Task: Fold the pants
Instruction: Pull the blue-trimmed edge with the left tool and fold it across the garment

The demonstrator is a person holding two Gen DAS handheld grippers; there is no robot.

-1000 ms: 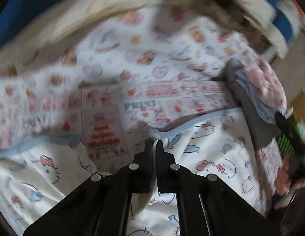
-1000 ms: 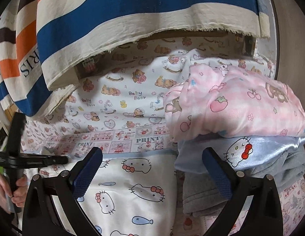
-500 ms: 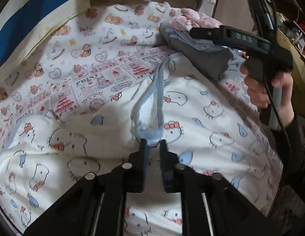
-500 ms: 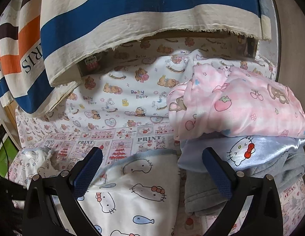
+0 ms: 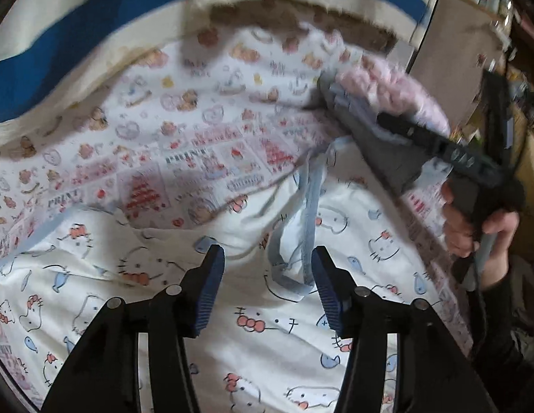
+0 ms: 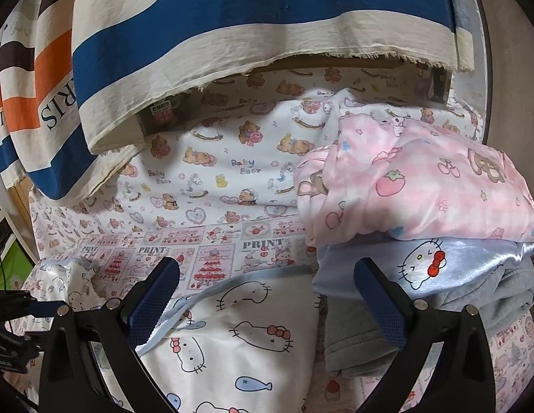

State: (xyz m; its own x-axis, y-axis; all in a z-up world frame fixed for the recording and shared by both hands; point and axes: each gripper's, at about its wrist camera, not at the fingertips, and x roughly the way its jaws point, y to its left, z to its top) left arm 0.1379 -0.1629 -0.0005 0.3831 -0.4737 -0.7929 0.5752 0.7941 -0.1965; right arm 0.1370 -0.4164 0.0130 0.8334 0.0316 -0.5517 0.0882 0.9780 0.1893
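A: Left gripper (image 5: 267, 285) status?
B: Released. Jaws just opened, hovering above the white cat-print pants (image 5: 232, 351); nothing pinched. Pale blue trimmed hem (image 5: 310, 227) lying loose between and just beyond the blue pads (image 5: 212, 292).

A: Right gripper (image 6: 267, 303)?
B: Spread wide, empty, poised over the same pants (image 6: 253, 337) near the blue-edged border (image 6: 232, 282). Held by a hand (image 5: 473, 227) visible in the left wrist view.

A: Location of the pants?
B: Spread on the near part of the work surface, partly doubled over, hem flipped back onto the body of the garment.

A: Handling notes?
B: Judged light, thin, soft, limp; no stiffness to hold a crease, prone to wrinkling and sliding over itself. Recommended grip: at the blue trim or a corner, where the doubled seam gives the pads more to bite.

A: Surface and surroundings?
B: Bear-and-cake printed sheet (image 6: 212, 179) covering the surface. To the right, touching the pants' edge, a stack: pink strawberry-print garment (image 6: 422, 186) on a pale blue satin piece (image 6: 449, 261) on grey fleece (image 6: 356, 337). Striped blue, orange and cream cloth (image 6: 232, 24) hanging behind. Cluttered room edge beyond, too blurred to identify.
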